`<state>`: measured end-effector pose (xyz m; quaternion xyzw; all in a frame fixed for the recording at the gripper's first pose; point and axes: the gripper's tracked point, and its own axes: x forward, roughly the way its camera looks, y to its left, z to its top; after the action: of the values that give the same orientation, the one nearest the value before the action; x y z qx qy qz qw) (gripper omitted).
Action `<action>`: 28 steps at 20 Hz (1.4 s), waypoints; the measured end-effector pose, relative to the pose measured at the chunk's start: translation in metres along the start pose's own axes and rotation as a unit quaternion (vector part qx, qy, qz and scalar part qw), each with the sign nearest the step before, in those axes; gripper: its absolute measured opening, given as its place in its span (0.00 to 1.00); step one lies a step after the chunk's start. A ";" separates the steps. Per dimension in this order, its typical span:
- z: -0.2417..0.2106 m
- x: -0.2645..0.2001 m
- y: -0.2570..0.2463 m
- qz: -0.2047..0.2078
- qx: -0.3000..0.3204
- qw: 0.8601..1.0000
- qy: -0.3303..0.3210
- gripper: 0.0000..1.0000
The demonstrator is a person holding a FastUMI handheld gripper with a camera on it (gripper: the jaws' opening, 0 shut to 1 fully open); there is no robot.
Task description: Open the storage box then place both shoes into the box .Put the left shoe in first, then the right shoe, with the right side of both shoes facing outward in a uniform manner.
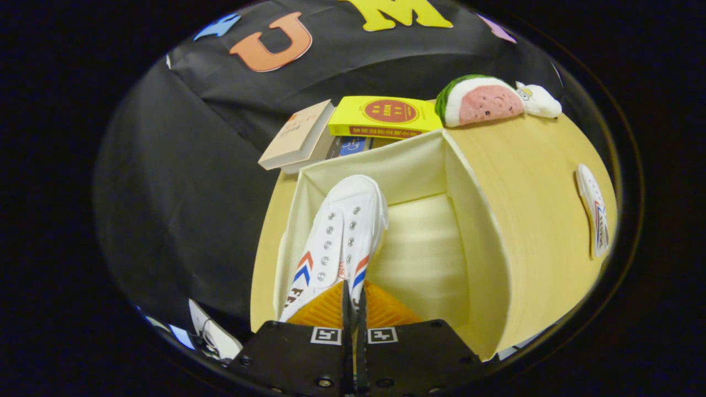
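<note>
My gripper (353, 300) is shut on a white canvas shoe (339, 237) with red and blue chevrons, both fingers pinching its heel rim. The shoe hangs toe-forward over the open cream storage box (474, 231), against the box's left wall, its toe near the back wall. The box's lid or side panel stands upright on the right of the opening. The second white shoe (594, 212) lies on the wooden table (529, 165), well to the right of the box.
Behind the box lie a yellow book (386, 114), a beige book (298, 137) and a blue one under them. A watermelon plush (480, 100) and a small white plush (538, 100) sit at the table's far right corner.
</note>
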<state>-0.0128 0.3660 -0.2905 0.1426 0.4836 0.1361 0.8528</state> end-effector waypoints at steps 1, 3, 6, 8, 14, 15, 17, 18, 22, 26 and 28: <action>0.002 0.001 0.008 0.010 -0.012 1.000 -0.005 0.10; 0.014 0.002 0.020 0.026 -0.031 0.999 -0.021 0.20; 0.023 -0.008 0.026 0.033 -0.042 0.998 -0.034 0.44; 0.032 -0.019 0.023 0.029 -0.060 0.996 -0.056 0.59; 0.045 -0.086 -0.011 0.006 -0.103 0.987 -0.124 0.87; 0.046 -0.098 -0.019 0.003 -0.108 0.985 -0.132 0.88; 0.049 -0.124 -0.040 -0.007 -0.118 0.982 -0.150 0.93; 0.051 -0.134 -0.053 -0.016 -0.122 0.980 -0.160 0.93; 0.063 -0.172 -0.118 -0.048 -0.119 0.973 -0.189 0.94; 0.069 -0.202 -0.202 -0.073 -0.093 0.973 -0.196 0.94; 0.069 -0.213 -0.250 -0.089 -0.073 0.974 -0.196 0.94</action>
<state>-0.0348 0.0492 -0.1832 0.0601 0.3065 0.0643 0.9478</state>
